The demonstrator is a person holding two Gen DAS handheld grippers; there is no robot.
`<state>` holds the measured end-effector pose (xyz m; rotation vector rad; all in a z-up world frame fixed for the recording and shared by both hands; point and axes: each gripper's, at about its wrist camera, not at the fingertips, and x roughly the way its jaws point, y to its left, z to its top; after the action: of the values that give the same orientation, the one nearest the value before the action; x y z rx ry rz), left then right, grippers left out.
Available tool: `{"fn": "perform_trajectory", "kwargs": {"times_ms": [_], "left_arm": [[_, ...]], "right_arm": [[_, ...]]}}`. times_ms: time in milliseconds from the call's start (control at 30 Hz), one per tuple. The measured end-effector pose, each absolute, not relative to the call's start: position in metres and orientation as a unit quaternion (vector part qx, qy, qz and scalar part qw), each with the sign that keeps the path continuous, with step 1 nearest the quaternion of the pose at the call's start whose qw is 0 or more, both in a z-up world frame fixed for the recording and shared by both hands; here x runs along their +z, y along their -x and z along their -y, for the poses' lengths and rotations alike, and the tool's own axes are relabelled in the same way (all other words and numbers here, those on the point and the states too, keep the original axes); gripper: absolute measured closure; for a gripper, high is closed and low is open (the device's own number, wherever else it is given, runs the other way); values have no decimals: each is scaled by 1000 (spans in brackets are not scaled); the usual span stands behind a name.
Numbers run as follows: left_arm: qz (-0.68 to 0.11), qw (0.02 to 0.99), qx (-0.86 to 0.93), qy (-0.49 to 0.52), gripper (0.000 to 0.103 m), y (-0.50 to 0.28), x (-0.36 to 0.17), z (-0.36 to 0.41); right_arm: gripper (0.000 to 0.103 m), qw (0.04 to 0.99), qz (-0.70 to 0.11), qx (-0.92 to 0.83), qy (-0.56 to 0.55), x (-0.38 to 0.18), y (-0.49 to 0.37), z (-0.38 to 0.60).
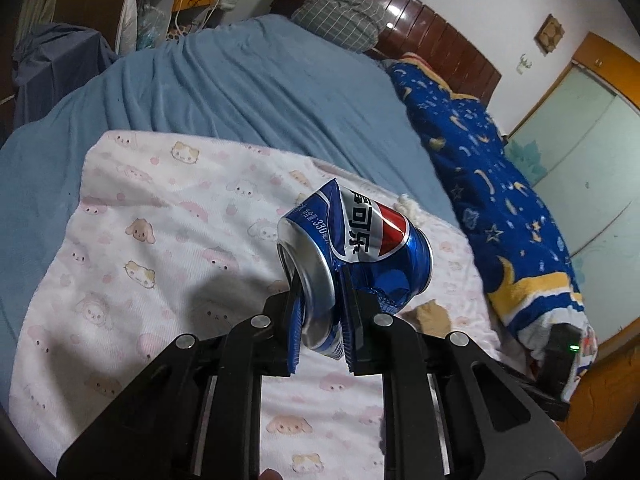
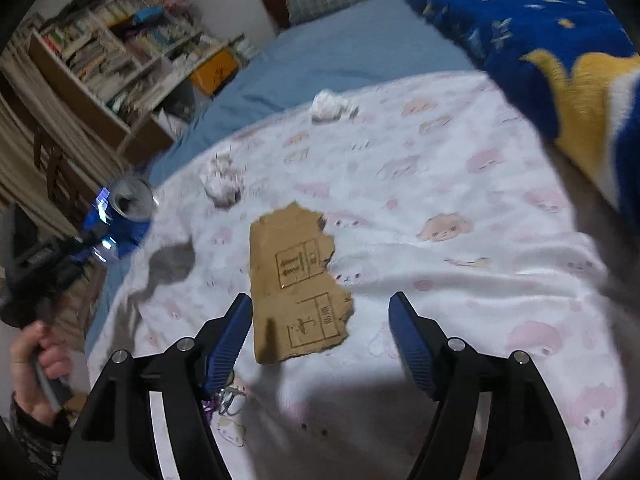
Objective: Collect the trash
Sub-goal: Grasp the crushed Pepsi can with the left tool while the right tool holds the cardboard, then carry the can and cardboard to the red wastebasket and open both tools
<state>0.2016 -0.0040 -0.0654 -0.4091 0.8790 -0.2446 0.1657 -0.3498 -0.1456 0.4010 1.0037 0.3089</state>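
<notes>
Crushed Pepsi can (image 1: 354,250): pinched at its rim end by the left gripper (image 1: 322,312), held clear above the pink-printed sheet (image 1: 160,240).
Torn cardboard piece (image 2: 298,284): flat on the sheet, between the spread, empty jaws of the right gripper (image 2: 320,312).
Doing it well: I'd tip one pad under the cardboard's near edge; it lies flat.
Paper wads (image 2: 330,106): farther up the sheet, apart.
Room: blue star blanket (image 2: 540,32) crowds the right; open sheet ahead.

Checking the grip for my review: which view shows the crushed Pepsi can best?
Left wrist view: the crushed Pepsi can fills the centre, sharp, clamped between the jaws. Right wrist view shows it small and blurred at the left edge.
</notes>
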Motion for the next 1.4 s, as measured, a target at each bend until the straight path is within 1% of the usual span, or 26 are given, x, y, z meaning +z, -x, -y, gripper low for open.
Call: {"fn": "perform_trajectory", "kwargs": {"times_ms": [33, 100, 167, 233, 300, 600, 800, 1000, 1167, 1300, 1400], "left_arm": [[-419, 879, -118, 196, 87, -199, -62, 4], [-415, 881, -120, 194, 87, -195, -55, 4], [-413, 882, -123, 193, 87, -193, -50, 5], [-411, 883, -124, 191, 87, -190, -46, 5], [-410, 883, -126, 189, 87, -188, -44, 7], [-414, 879, -135, 196, 87, -180, -44, 5], [-413, 880, -149, 181, 87, -165, -25, 16], [-416, 876, -192, 148, 87, -132, 2, 59], [-426, 859, -260, 113, 87, -90, 16, 124], [-442, 831, -328, 82, 87, -45, 13, 196], [-464, 800, -376, 61, 87, -4, 2, 250]], "right_arm": [[32, 845, -482, 154, -174, -148, -170, 340], [21, 846, -486, 164, -148, -147, -174, 322], [18, 849, -492, 169, -96, -148, -179, 298], [21, 850, -500, 156, -61, -150, -183, 284], [32, 851, -506, 138, -42, -151, -189, 278], [35, 854, -499, 140, -52, -143, -185, 287], [35, 862, -481, 137, -80, -110, -160, 311], [35, 881, -449, 119, -87, -45, -79, 357], [35, 891, -434, 77, -104, 9, 37, 421], [35, 888, -440, 11, -132, 26, 147, 480], [35, 873, -457, -37, -165, 19, 224, 520]]}}
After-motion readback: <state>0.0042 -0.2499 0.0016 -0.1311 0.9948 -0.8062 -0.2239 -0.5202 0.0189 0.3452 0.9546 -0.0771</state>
